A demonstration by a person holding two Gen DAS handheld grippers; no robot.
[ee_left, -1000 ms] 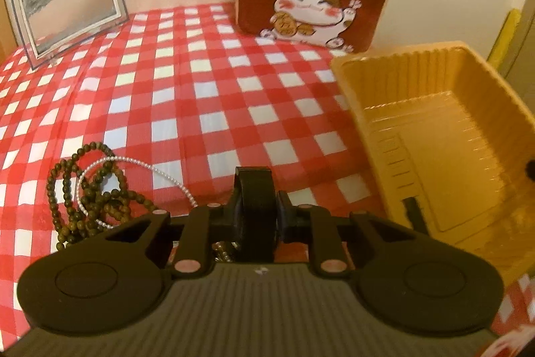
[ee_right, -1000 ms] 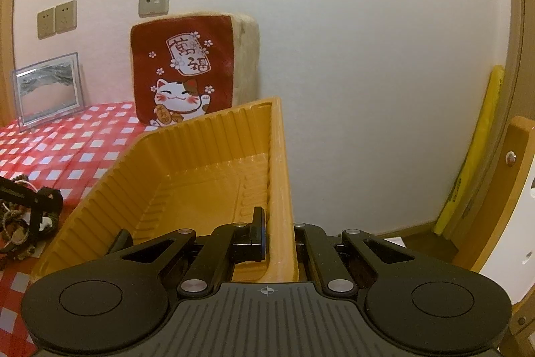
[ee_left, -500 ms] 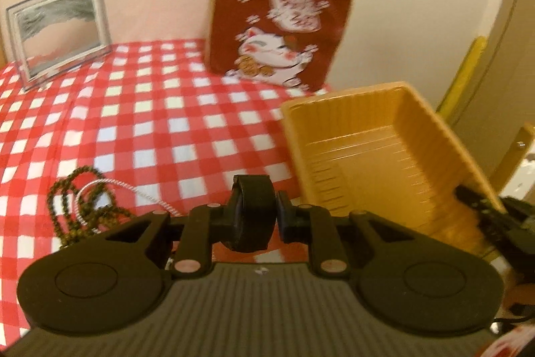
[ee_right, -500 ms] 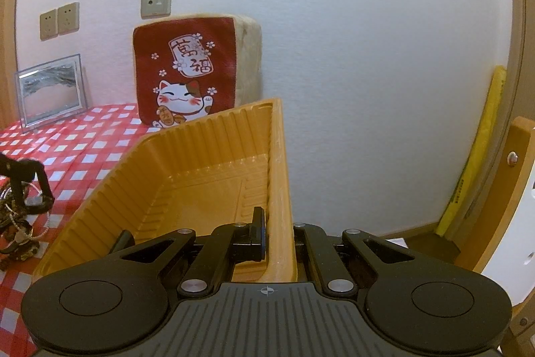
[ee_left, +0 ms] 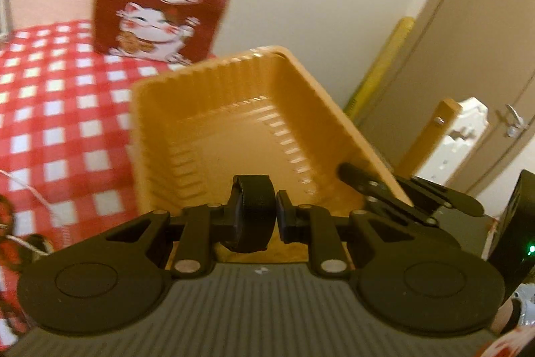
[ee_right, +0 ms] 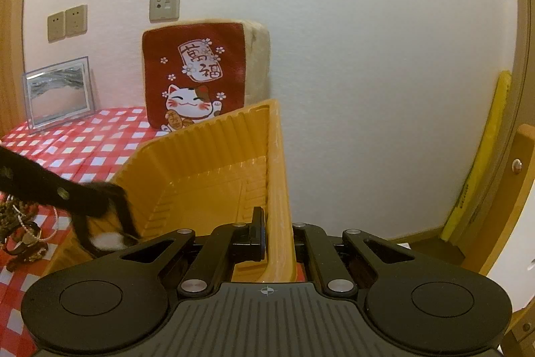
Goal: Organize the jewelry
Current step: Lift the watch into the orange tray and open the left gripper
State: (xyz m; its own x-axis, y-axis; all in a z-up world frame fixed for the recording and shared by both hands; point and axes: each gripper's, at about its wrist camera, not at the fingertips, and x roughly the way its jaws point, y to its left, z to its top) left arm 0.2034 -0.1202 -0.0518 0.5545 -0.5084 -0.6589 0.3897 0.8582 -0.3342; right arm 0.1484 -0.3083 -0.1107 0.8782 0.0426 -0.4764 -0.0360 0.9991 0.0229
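Risk sits with the black band (ee_left: pixel 253 213) clamped in the left gripper (ee_left: pixel 255 216) above the orange tray (ee_left: pixel 214 126): released too soon, it may miss. Right gripper (ee_right: pixel 275 240) pinches the tray's rim; slipping would tip it. Remaining jewelry (ee_right: pixel 20 230) lies on the checked cloth (ee_right: pixel 83 153).

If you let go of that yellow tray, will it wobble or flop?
The yellow tray looks like thin ribbed plastic, so probably light and a bit bendy. The right tongs pinch only its rim, tilting it, so it would likely drop flat. Empty, it should slide easily on the checked cloth.
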